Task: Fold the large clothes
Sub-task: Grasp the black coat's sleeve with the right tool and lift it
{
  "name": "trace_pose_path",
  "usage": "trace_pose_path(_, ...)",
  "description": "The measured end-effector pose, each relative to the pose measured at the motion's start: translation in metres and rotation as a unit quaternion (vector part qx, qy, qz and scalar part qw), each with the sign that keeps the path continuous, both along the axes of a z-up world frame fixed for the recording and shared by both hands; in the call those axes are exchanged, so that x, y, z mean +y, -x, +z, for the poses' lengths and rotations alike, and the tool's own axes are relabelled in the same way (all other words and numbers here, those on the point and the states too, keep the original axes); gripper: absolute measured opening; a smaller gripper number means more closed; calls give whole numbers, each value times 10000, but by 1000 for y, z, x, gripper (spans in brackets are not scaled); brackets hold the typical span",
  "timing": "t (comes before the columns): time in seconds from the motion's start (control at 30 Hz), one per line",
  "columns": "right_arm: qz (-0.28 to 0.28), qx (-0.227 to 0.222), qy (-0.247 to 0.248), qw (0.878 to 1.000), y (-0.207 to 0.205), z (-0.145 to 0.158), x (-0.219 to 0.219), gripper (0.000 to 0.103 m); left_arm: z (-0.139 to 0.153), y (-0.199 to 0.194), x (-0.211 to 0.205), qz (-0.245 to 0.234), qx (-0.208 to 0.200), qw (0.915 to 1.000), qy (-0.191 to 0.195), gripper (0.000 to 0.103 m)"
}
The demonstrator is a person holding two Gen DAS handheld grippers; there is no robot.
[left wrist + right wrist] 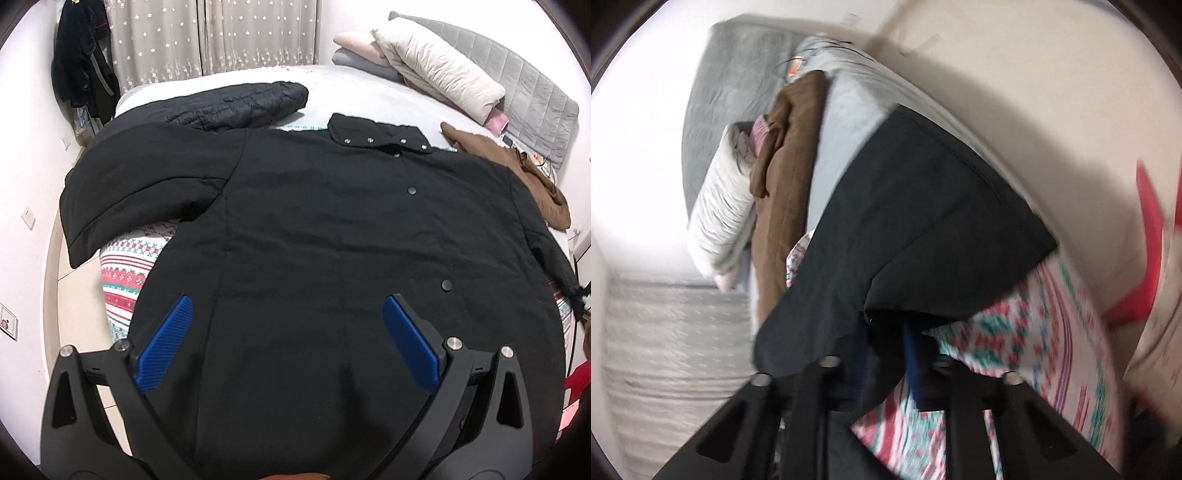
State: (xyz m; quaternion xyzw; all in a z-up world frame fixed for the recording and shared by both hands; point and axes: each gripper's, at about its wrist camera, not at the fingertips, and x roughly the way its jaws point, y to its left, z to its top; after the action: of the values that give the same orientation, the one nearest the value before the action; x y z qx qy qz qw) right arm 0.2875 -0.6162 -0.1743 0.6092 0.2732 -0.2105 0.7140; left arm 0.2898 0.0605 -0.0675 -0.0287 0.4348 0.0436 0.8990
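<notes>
Two tools: left tool (288, 321) spread wide over black coat (332, 229) on bed (369, 96). Right tool (886, 339) clamps the coat's sleeve (923, 206).

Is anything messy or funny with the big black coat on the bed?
Yes. The black coat lies mostly flat, but its left sleeve sticks out and hangs off the bed edge. The other sleeve is pinched in the right gripper. A brown garment lies rumpled beside it.
</notes>
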Motion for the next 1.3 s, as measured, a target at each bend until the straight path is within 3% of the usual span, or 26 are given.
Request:
trace_pose_path(0.13, -24, -133, 1173, 9930, -7, 53, 9, 6, -2, -4, 2, 8, 54, 10000, -30, 102)
trace_pose_path(0.27, 278, -333, 2831, 9581, -9, 117, 41, 5, 1, -2, 4, 15, 25, 10000, 30, 102)
trace_pose_path(0.3, 287, -348, 2760, 9601, -8, 116, 42, 5, 1, -2, 5, 15, 32, 10000, 43, 102)
trace_pose_path(0.37, 216, -246, 2169, 9756, -8, 96, 30, 5, 3, -3, 6, 29, 20, 10000, 56, 102)
trace_pose_path(0.47, -56, 287, 1244, 9918, 3, 41, -1, 4, 4, -2, 8, 62, -16, 10000, 47, 102)
trace_pose_path(0.53, -249, 656, 1241, 9898, 14, 29, -10, 3, 4, -2, 10, 70, -21, 9999, 73, 102)
trace_pose_path(0.6, -278, 753, 1543, 9848, 16, 39, -10, 3, 4, -2, 12, 91, -18, 9999, 128, 102)
trace_pose_path(0.7, -22, 407, 1948, 9800, 15, 64, 8, 3, 4, -3, 12, 57, 33, 9997, 242, 102)
trace_pose_path(0.8, 298, 70, 1371, 9901, 4, 61, 18, 10, 5, -2, 12, 12, 35, 9997, 250, 102)
trace_pose_path(0.87, 305, -25, 721, 9969, 7, 35, 15, 36, 7, -2, 14, 19, 3, 9998, 199, 102)
trace_pose_path(0.9, 213, -25, 313, 9993, 11, 19, 11, 55, 7, -2, 16, 42, -3, 9998, 193, 102)
trace_pose_path(0.93, 66, -30, -62, 10000, 16, 6, 6, 60, 8, -2, 18, 73, -4, 9998, 198, 102)
trace_pose_path(1.07, -331, -798, -982, 9914, 35, -29, -24, 60, 6, -3, 32, 230, 58, 9993, 299, 102)
trace_pose_path(1.13, -396, -998, -1151, 9875, 36, -37, -34, 60, 4, -4, 34, 223, 114, 9991, 352, 102)
trace_pose_path(1.3, -729, -997, -823, 9889, 37, -32, -36, 62, 3, -6, 30, 163, 143, 9988, 440, 102)
